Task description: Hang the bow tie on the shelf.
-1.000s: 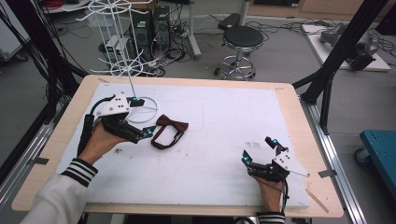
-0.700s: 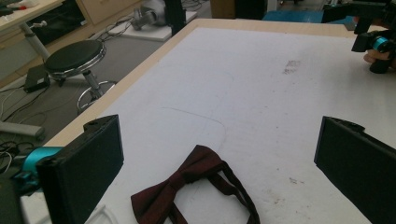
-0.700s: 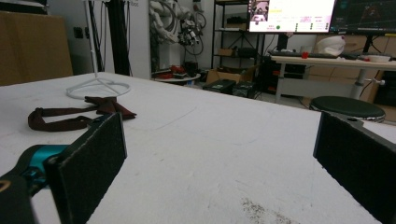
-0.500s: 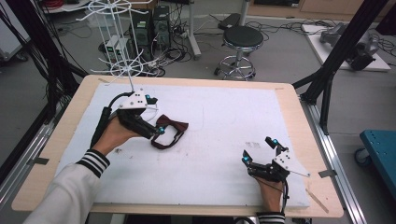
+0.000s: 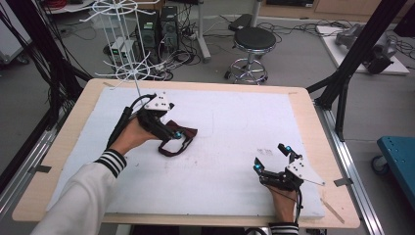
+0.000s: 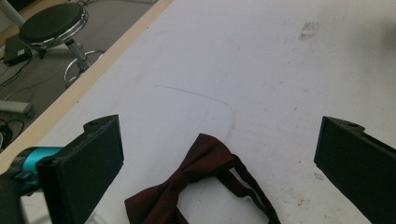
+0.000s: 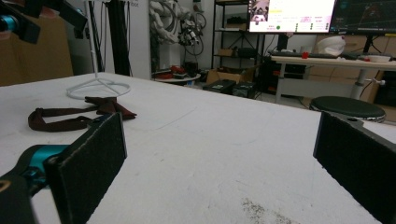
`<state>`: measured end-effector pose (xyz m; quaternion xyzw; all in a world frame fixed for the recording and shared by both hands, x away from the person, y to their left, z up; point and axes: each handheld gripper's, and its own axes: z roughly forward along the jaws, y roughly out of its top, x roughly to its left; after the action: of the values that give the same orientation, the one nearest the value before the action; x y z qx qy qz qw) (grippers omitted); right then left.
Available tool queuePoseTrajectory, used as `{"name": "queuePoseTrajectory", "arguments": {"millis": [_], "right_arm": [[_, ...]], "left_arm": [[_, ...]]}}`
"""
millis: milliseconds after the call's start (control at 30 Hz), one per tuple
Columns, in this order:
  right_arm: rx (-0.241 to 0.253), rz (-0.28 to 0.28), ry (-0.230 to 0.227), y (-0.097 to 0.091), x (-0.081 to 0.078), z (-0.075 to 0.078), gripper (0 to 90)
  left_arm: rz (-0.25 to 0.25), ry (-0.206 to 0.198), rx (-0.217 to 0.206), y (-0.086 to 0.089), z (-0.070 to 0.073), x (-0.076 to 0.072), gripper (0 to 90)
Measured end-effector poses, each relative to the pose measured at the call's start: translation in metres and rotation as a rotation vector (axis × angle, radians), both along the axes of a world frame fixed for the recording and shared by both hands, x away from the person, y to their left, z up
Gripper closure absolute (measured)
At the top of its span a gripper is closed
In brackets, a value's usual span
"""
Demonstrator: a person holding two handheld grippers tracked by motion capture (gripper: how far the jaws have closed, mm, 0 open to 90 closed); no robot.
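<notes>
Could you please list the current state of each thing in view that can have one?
Bow tie: lying flat on the white mat, strap looped, not gripped.
Left tongs: open, jaws wide apart above the bow tie.
Right tongs: open, holding nothing, low over the mat.
White wire stand: upright at the table's far left corner, hooks bare.

Surface: pale wooden surface (image 5: pixel 313 122) under a white foam sheet (image 5: pixel 235 127).
Floor: grey, strewn with black cables (image 5: pixel 288 27).
Seating: round black stool on a chrome base (image 5: pixel 251 49).
Beyond: white wire rack stand (image 5: pixel 120 44); lit wall screens (image 7: pixel 292 14); blue cart (image 5: pixel 397 156).
</notes>
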<state>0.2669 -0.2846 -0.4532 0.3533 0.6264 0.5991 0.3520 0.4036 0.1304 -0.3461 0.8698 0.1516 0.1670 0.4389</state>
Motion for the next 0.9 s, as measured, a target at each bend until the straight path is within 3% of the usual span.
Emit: {"name": "queuePoseTrajectory", "arguments": {"millis": [300,500,633,900], "right_arm": [[-0.001,0.001,0.001,0.001,-0.001,0.000,1.9],[0.003,0.001,0.006,0.000,-0.001,0.000,1.8],[0.005,0.002,0.008,0.000,-0.001,0.000,1.9],[0.012,0.001,0.010,0.000,-0.001,0.000,1.9]], "left_arm": [[-0.006,0.007,0.067,-0.017,0.000,0.016,1.7],[-0.002,0.025,0.087,-0.026,-0.005,0.027,1.8],[-0.005,0.042,0.123,-0.029,-0.012,0.034,1.8],[-0.003,0.065,0.143,-0.027,-0.021,0.044,1.8]]}}
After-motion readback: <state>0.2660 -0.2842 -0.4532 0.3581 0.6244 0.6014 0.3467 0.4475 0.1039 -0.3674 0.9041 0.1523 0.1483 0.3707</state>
